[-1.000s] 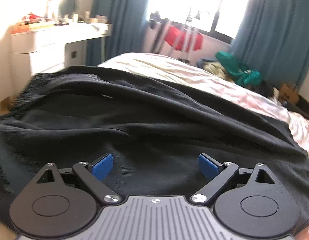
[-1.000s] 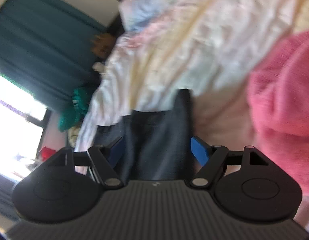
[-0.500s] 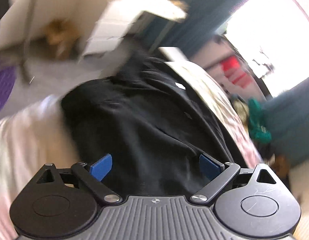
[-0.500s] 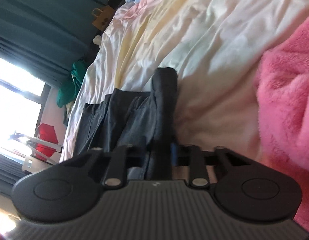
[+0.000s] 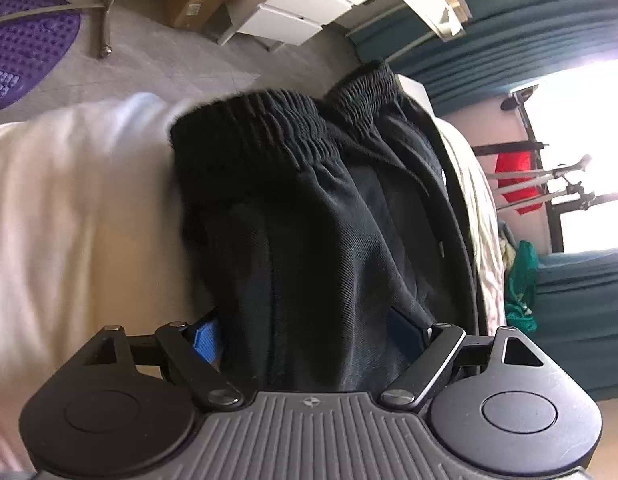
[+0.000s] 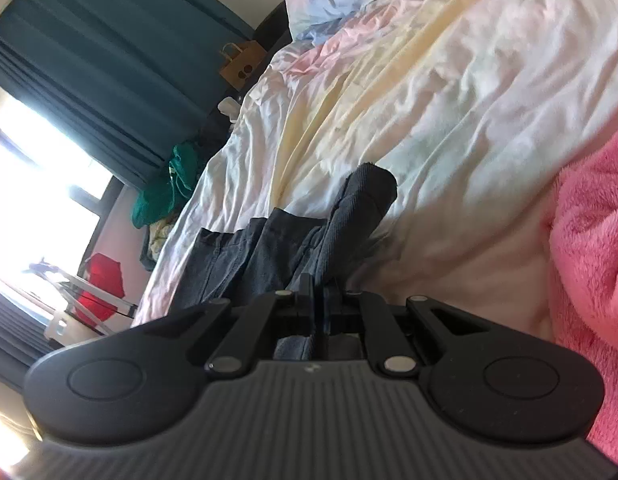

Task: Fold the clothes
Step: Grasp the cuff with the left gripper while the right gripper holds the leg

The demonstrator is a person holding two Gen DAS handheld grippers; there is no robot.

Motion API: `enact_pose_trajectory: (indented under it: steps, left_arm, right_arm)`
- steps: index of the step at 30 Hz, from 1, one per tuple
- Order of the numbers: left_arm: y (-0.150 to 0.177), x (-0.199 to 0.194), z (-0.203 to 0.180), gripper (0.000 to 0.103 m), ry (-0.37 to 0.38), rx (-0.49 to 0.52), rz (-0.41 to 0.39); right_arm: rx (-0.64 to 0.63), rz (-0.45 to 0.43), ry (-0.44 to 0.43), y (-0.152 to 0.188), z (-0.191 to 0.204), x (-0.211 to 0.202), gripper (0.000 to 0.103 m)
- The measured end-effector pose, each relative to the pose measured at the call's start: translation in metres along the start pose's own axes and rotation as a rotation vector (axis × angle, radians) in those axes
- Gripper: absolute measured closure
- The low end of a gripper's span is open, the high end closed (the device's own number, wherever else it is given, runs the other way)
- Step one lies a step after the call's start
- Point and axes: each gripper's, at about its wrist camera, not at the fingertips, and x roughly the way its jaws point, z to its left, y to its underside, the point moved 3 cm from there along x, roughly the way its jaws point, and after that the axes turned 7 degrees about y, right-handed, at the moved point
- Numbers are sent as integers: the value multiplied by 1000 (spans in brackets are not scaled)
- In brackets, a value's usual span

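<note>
Two claws working on black trousers (image 5: 317, 216) lying on bed (image 6: 449, 92): right claw (image 6: 319, 304) is pinching leg end; left claw (image 5: 305, 336), closing, is straddling fabric near waistband without pressing.

A purple mat (image 5: 27, 40) lies on the floor; a pink blanket (image 6: 589, 248) covers the bed's edge.

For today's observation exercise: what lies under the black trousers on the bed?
Under the black trousers lies a pale, crumpled bed sheet, showing on both sides of them. The part of the sheet directly beneath the cloth is covered and cannot be seen.
</note>
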Motion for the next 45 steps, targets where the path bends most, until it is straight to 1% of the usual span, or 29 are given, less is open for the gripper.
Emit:
enact_pose_trajectory:
  steps: [1,3,4,5,6,9,12,16,18,20,22,25,32,36,38,40,43,45]
  left_arm:
    - [2,3,-2,27,9,12,4]
    - [5,5,-5,52,10,42,15]
    - [5,3,-5,59,11,49,4]
    - [7,-1,-4,71,22,48,-14]
    - [9,-5,-4,81,40,44,-34]
    - [14,-19,-2,88,120,34,-83]
    - [20,-30,-6,91,170,52,-123]
    - [29,-48,-17,92,236,115,-184]
    - [32,-58,-23,92,271,148,-218]
    - [35,-64,-26,92,282,161,-242]
    - [35,-67,-27,92,279,152,-256]
    - [32,-63,-31,92,262,141,-245]
    - [26,-57,-53,93,200,238,-243]
    - [17,-48,-75,94,175,277,-247]
    - [7,-43,-89,94,170,261,-245]
    - [-5,-38,-110,94,164,252,-251]
    - [-31,-23,-150,94,159,252,-263]
    - [-53,-8,-184,94,149,266,-280]
  right_arm:
    - [-4,-3,4,0,1,1,96]
    - [-9,-8,11,0,2,3,96]
    - [-10,-8,14,0,2,2,96]
    - [-10,-9,16,0,2,2,96]
    - [-9,-9,20,0,2,2,96]
    - [-12,-11,33,0,2,3,96]
    - [-34,-27,42,1,5,0,96]
    - [-17,-73,1,-1,10,-14,96]
    - [-19,-99,10,0,14,-20,96]
    - [-24,-114,26,0,17,-23,96]
    - [-25,-109,35,0,17,-23,96]
    - [-8,-102,34,0,15,-24,96]
    - [-31,-124,36,1,25,-23,96]
    - [1,-149,19,-1,32,-20,96]
    - [9,-169,-1,-2,40,-19,96]
    - [-10,-196,-26,-3,54,-18,96]
    - [-59,-227,-46,-9,89,-9,96]
    - [-93,-248,-58,-14,113,-2,96]
